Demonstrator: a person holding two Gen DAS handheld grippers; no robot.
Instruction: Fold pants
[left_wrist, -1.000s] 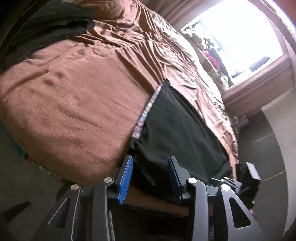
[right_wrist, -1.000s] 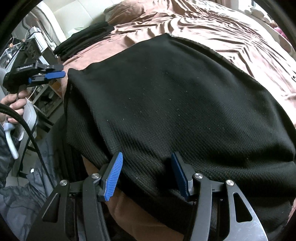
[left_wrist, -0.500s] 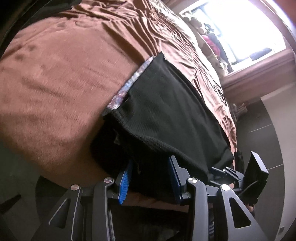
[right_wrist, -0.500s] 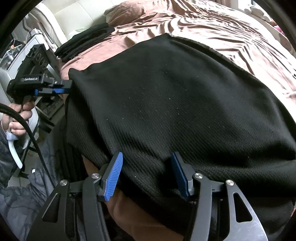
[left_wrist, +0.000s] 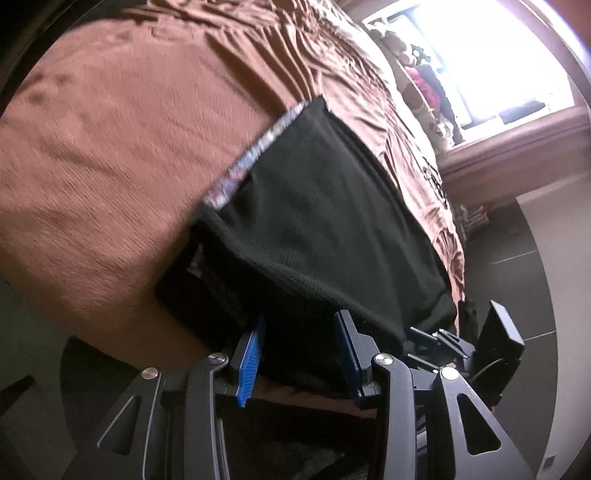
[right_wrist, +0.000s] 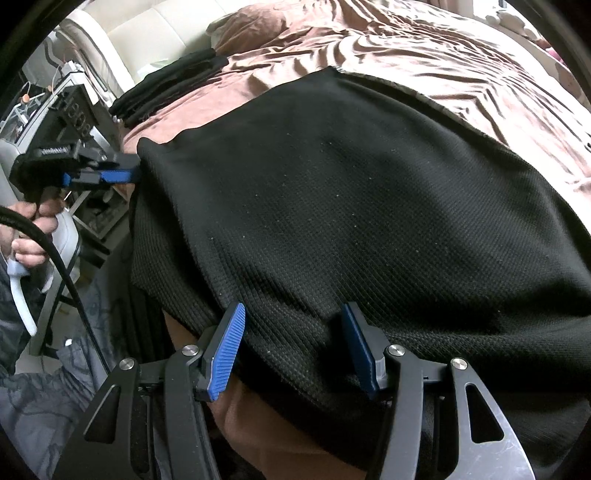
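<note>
Black knit pants (left_wrist: 332, 229) (right_wrist: 351, 184) lie flat on a brown bed cover (left_wrist: 129, 129), and their near edge hangs over the side of the bed. A patterned strip (left_wrist: 255, 155) shows along their left edge. My left gripper (left_wrist: 299, 350) is at the pants' left corner, jaws apart, with the hanging fold between the blue pads (left_wrist: 251, 354). From the right wrist view the left gripper (right_wrist: 135, 170) touches that corner, held by a hand (right_wrist: 29, 229). My right gripper (right_wrist: 291, 347) stands open over the near hem, with cloth lying between its fingers. In the left wrist view the right gripper (left_wrist: 424, 334) is at the far corner.
A stack of folded dark garments (right_wrist: 166, 88) lies near the cream headboard (right_wrist: 147, 33). The rumpled cover (right_wrist: 424, 48) stretches beyond the pants. A bright window (left_wrist: 498, 55) with soft toys on its sill is far off. Dark floor (left_wrist: 517, 277) lies beside the bed, and a cluttered stand (right_wrist: 88, 206) at the left.
My left gripper came down and in to the pants' left corner, so the hanging cloth now sits between its fingers. The right gripper and the pants have not moved.
</note>
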